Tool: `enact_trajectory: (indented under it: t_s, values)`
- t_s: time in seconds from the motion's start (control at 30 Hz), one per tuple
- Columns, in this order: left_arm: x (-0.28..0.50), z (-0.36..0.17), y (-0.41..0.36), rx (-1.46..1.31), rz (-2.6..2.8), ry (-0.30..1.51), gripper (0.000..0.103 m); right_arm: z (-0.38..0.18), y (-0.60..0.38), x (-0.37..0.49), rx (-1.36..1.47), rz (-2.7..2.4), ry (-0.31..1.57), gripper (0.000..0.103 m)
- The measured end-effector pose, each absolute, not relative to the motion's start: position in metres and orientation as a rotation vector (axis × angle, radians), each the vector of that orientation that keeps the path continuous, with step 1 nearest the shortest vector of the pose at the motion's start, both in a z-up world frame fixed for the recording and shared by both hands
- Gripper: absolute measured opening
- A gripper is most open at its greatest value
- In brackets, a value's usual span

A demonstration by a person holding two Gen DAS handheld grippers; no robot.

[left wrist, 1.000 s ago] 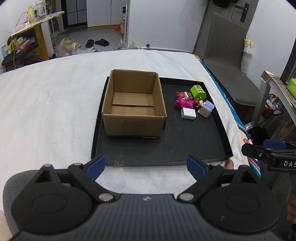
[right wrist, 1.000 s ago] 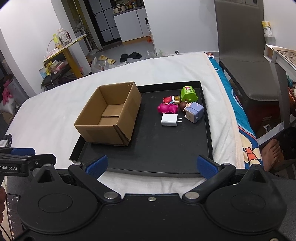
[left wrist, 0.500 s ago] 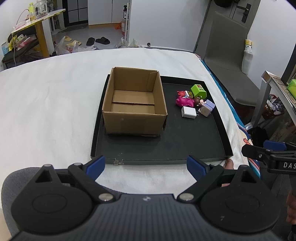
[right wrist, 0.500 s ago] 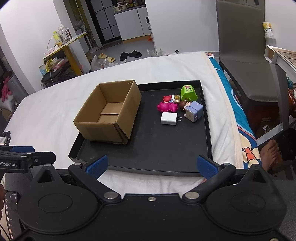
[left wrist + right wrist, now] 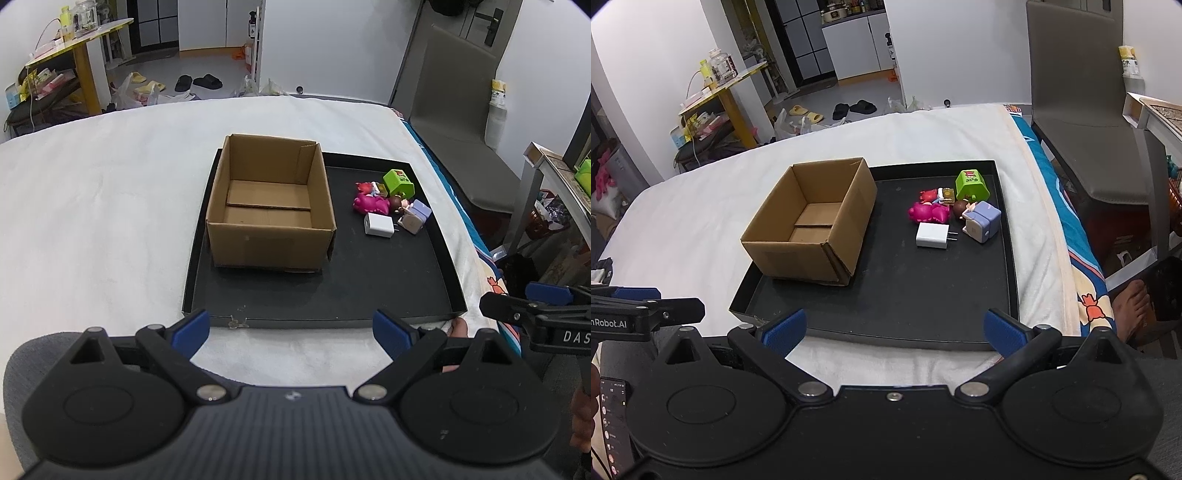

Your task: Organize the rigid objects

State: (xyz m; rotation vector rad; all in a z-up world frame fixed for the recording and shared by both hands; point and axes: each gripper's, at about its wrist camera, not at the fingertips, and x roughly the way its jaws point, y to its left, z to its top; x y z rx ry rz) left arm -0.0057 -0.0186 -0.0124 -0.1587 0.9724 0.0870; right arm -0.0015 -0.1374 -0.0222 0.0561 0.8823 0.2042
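Barely any change over the last second: left gripper (image 5: pixel 291 326) and right gripper (image 5: pixel 892 328) still hover short of the black tray (image 5: pixel 1009 258), fingers spread, holding nothing (cardboard box (image 5: pixel 809 225) empty). White charger (image 5: pixel 932 236) and toys remain clustered; sorting hasn't begun.

The left gripper (image 5: pixel 291 330) is held level before the near edge of the black tray (image 5: pixel 456 280), its jaws spread wide with nothing between them, the blue pads (image 5: pixel 192 328) short of the tray's front rim. The right gripper (image 5: pixel 892 332) sits at the same near edge, further toward the tray's right side, jaws likewise wide apart and empty, its blue pads (image 5: pixel 1003 332) just reaching the rim. Each gripper shows in the other's view, off to the side of the tray. A bare foot (image 5: pixel 1132 308) rests on the floor to the right of the tray.
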Motion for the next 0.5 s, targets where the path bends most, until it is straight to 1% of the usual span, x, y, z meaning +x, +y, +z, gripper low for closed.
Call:
enact_trajectory:
  t_s: [0.5]
  values:
    - [-0.0016,-0.0160,-0.0154,-0.159,0.086,0.983,0.094,-0.0268,-0.1363,0.0020,0.050,0.200,0.893,0.103]
